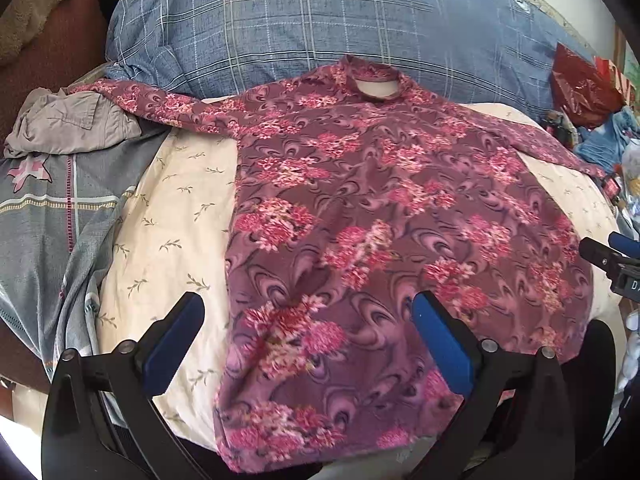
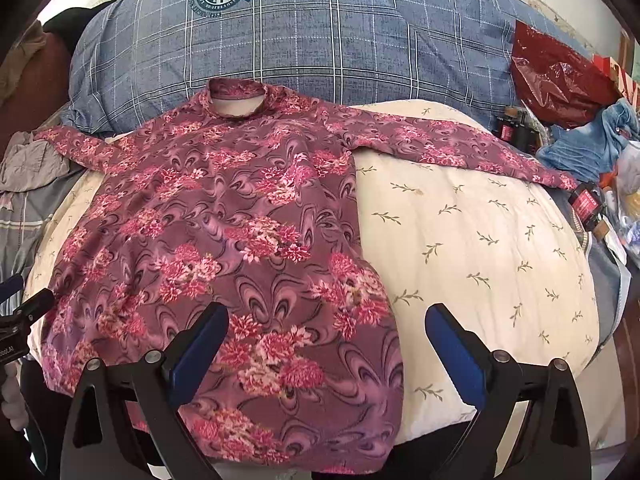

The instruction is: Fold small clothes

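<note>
Floral long-sleeve top [image 1: 360, 208] spread flat, front up, on a cream leaf-print cushion [image 1: 176, 216], collar toward the big blue plaid pillow [image 1: 320, 32] at the back. Both sleeves out to the sides.

Left gripper [image 1: 308, 320] hanging over the near left part of the hem, jaws wide apart, nothing between them. One blue pad over the cream cover, the other over the fabric. Can't tell whether the tips touch the cloth.

Right gripper [image 2: 328, 332] same deal at the near right edge of the top: jaws spread, empty, straddling the shirt's side edge, so one pad above the print and the other above bare cushion.

Only visible from the left wrist: crumpled grey garment [image 1: 68, 124] under the left sleeve end, a grey patterned blanket [image 1: 48, 216] below it, plus a brownish towel [image 1: 36, 12] in the far corner. Also a sliver of the right gripper poking in at the right edge.

Only visible from the right wrist: full right sleeve [image 2: 460, 148] running out to its cuff, a wide bare stretch of cushion beside the shirt, and the clutter past it, namely a red plastic bag [image 2: 556, 76] and blue cloth [image 2: 592, 140]. Bit of the left gripper and a hand [image 2: 12, 400] at the left edge.
</note>
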